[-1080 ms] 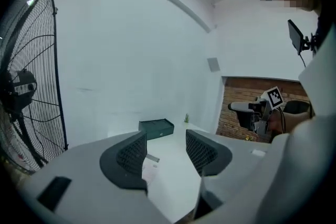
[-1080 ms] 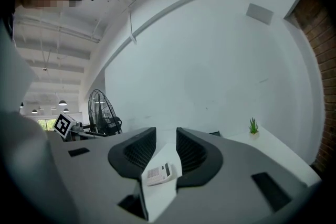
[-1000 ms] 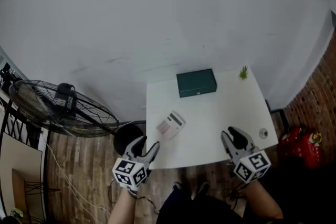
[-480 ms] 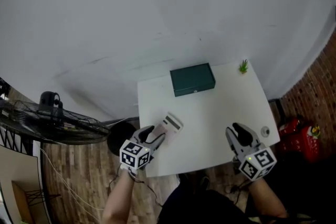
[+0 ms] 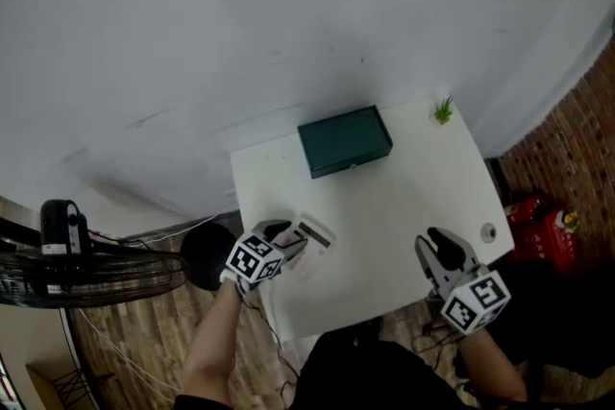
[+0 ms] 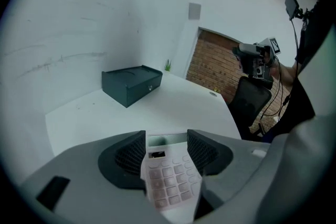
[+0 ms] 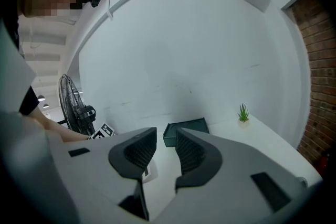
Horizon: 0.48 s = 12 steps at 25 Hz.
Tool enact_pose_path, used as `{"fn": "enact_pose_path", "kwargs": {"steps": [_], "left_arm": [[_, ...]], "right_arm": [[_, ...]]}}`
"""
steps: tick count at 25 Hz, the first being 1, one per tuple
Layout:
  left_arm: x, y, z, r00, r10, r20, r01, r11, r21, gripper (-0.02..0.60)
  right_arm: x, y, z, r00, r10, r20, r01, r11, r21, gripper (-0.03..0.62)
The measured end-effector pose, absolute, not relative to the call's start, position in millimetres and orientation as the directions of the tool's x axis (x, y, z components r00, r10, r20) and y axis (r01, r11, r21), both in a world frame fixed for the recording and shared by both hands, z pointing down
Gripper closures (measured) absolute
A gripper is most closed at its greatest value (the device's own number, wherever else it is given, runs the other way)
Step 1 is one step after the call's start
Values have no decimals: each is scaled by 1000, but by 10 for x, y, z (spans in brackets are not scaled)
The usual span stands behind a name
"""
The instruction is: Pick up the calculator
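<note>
White wall fills the back of the room, wooden floor [image 5: 125, 341] runs beneath, and a strip of brick wall [image 5: 577, 158] shows off to the right; against the white wall stands a small white tabletop [image 5: 404, 197]. At its far edge sits a dark green box [image 5: 344, 141], closed, with a tiny potted plant [image 5: 443, 110] in the far right corner, apart from it; a small round object [image 5: 489, 231] lies near the right edge, too small to tell what it is. Down on the floor to the left there's a big fan [image 5: 86, 264]; on the right, something red [image 5: 538, 221] beside the brick.

Now the action: the calculator [image 5: 315, 232] lies flat near the tabletop's left edge, keys up, pale pink and white; the left gripper [image 5: 291, 240] is right over it, angled downward. Its jaws have just been opening wider; they stand apart with the calculator between them, one pad on each side of the display end; no sign of the pads pressing on it, and it rests on the tabletop.

Over on the near right, the right gripper [image 5: 430, 240] hangs above the tabletop's near edge, pointing towards the box; its jaws are apart by a narrow gap, with nothing between them.
</note>
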<state>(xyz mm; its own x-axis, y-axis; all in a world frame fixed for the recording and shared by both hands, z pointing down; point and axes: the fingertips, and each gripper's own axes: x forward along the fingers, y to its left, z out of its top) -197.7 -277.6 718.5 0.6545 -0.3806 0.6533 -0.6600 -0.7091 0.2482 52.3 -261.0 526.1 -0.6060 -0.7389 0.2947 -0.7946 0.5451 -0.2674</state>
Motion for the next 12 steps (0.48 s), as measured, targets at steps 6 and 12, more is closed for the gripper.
{"fn": "enact_pose_path", "kwargs": {"steps": [6,12], "left_arm": [[-1927,-3074,7587,727,-216,652,-561,-735,381,330],[-1799,-3182,7696,818,-85,568,-452,-705,546,327]], "right_arm": [[519,-2625,5345,-565,-762,315,-820,477,-317,477],[543,-2526,5352,-543,-784,300,-817,409,-407,479]]}}
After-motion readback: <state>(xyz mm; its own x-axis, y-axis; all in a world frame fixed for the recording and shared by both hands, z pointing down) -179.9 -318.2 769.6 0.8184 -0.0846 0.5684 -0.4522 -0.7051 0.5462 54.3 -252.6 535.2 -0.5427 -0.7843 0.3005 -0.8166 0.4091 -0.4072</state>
